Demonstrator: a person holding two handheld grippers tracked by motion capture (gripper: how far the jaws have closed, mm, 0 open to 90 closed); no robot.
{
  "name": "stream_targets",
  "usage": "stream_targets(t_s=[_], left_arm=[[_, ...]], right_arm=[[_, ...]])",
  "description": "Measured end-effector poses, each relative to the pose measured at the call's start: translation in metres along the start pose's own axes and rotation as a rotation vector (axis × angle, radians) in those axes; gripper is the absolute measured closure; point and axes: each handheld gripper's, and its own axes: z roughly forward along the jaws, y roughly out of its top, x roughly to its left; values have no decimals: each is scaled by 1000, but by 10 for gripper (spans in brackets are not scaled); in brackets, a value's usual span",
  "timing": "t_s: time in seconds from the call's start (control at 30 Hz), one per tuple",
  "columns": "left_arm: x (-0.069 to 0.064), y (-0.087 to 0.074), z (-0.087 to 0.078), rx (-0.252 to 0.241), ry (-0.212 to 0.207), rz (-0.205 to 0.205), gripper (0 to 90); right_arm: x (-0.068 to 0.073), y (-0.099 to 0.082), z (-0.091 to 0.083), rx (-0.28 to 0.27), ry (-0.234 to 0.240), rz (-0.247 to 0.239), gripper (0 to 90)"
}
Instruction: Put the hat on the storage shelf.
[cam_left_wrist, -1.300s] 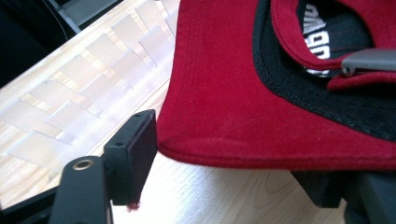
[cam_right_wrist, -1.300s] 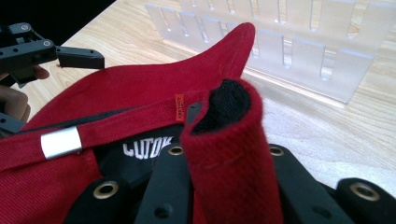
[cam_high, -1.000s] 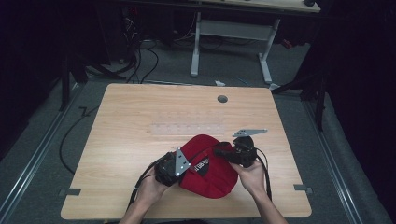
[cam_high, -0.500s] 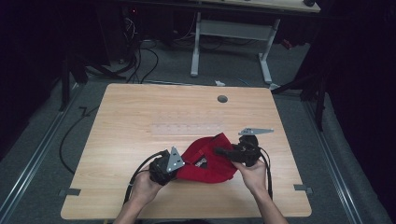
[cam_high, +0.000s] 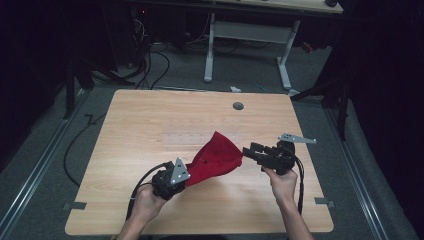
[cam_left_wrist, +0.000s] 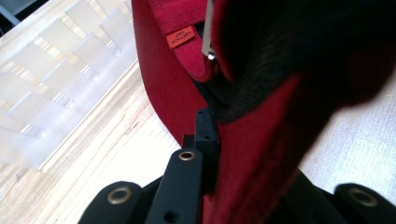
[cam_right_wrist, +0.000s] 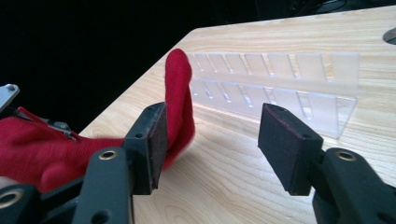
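Note:
A red cap (cam_high: 218, 156) is bunched up and lifted off the wooden table (cam_high: 150, 120), slanting down to my left gripper (cam_high: 189, 174). In the left gripper view that gripper (cam_left_wrist: 219, 135) is shut on the cap's (cam_left_wrist: 261, 154) fabric; its jaws have just been closing with the cloth between them, and one jaw is hidden behind it. My right gripper (cam_high: 247, 151) hovers just right of the cap. In its own view the right gripper (cam_right_wrist: 210, 140) stands open, jaws just opened, gap empty. The cap (cam_right_wrist: 180, 88) rises beside one of its pads (cam_right_wrist: 156, 140).
A clear plastic slotted rack (cam_right_wrist: 280, 88) lies across the table's middle, beyond the cap, and it is also in the left gripper view (cam_left_wrist: 56, 84). A grey grommet (cam_high: 238, 105) sits near the far edge. Another desk's frame (cam_high: 245, 30) and floor cables (cam_high: 150, 65) lie behind.
The cap lay flat between both grippers; now it hangs bunched from the left gripper. The right gripper has let go, opened and drawn off to the right.

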Motion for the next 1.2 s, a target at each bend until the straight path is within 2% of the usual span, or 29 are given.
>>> stream_targets(t_s=[0.07, 0.17, 0.23, 0.3, 0.33, 0.4, 0.43, 0.47, 0.6, 0.67, 0.73, 0.9, 1.0, 1.03, 1.07, 1.1, 1.2], left_arm=[[6, 5, -5, -20, 3, -42, 851], [13, 10, -12, -42, 12, -76, 851], [18, 14, -15, -57, 23, -100, 851], [21, 16, -17, -70, 31, -124, 850], [26, 19, -18, -76, 38, -141, 850], [27, 20, -19, -77, 40, -147, 850], [30, 22, -19, -79, 43, -158, 849], [30, 22, -19, -79, 43, -158, 849], [36, 25, -17, -89, 45, -196, 849], [37, 25, -16, -89, 46, -200, 849], [41, 28, -15, -97, 42, -232, 849], [47, 32, -14, -116, 49, -264, 848], [51, 35, -14, -132, 55, -278, 848], [52, 36, -15, -142, 56, -285, 847], [54, 38, -15, -158, 58, -296, 847], [55, 39, -16, -167, 58, -307, 846], [59, 44, -20, -185, 57, -325, 846]], right_arm=[[-3, -1, -5, -5, -25, -10, 427], [-7, -6, -7, -5, -55, -23, 407], [-10, -12, -3, 27, -94, -48, 403], [-19, -27, 9, 84, -154, -66, 397], [-22, -32, 14, 105, -172, -64, 396], [-26, -36, 18, 123, -189, -69, 393], [-32, -45, 27, 161, -224, -68, 394], [-32, -45, 27, 161, -224, -68, 394], [-41, -62, 42, 220, -330, -121, 400], [-43, -64, 43, 226, -347, -128, 399], [-45, -70, 44, 241, -373, -141, 390], [-47, -78, 42, 234, -411, -161, 382], [-47, -80, 41, 234, -454, -189, 377], [-45, -81, 43, 245, -478, -216, 375], [-45, -81, 43, 245, -478, -216, 375], [-42, -81, 44, 248, -489, -236, 369], [-43, -81, 44, 248, -482, -224, 359]])
